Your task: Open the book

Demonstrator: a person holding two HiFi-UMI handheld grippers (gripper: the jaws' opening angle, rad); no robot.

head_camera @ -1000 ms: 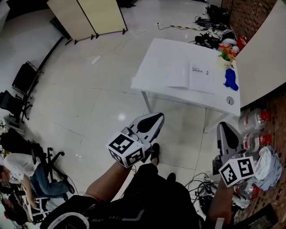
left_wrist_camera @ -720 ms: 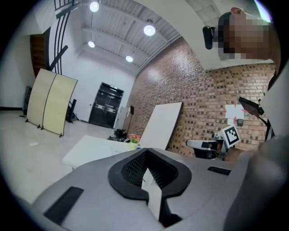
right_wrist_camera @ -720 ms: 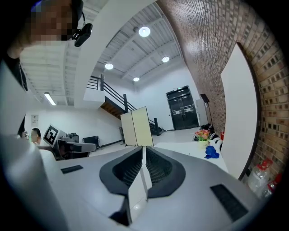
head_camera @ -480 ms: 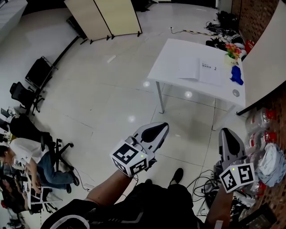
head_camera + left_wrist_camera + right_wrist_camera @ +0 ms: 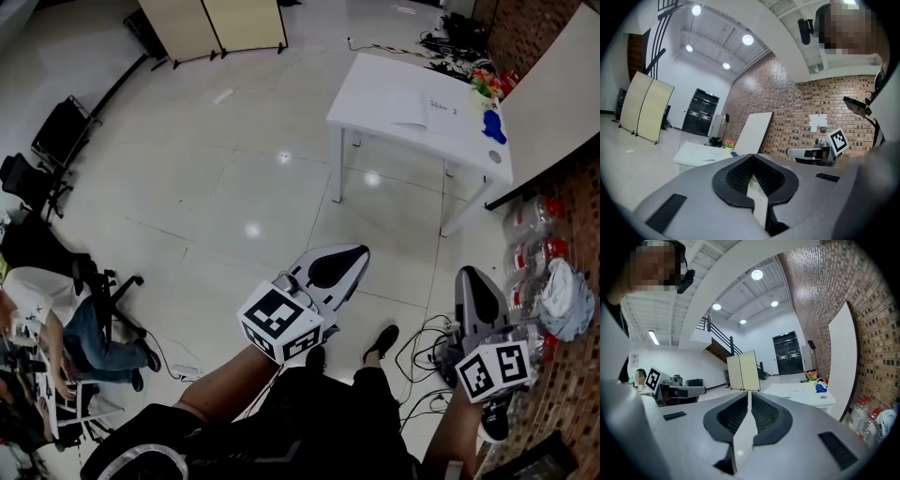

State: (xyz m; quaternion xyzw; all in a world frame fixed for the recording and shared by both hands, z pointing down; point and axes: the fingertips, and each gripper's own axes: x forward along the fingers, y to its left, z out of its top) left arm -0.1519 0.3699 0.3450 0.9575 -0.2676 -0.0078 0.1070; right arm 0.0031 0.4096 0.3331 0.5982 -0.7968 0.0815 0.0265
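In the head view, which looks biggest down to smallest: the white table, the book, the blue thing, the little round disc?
1. white table
2. book
3. blue thing
4. little round disc
All share one tabletop, about equally far from the camera, so the order seems safe.

We can read no text: the print on the book [image 5: 419,108], at one o'clock, is too small.

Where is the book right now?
In the head view the book lies on the white table at upper right, just left of the blue object.
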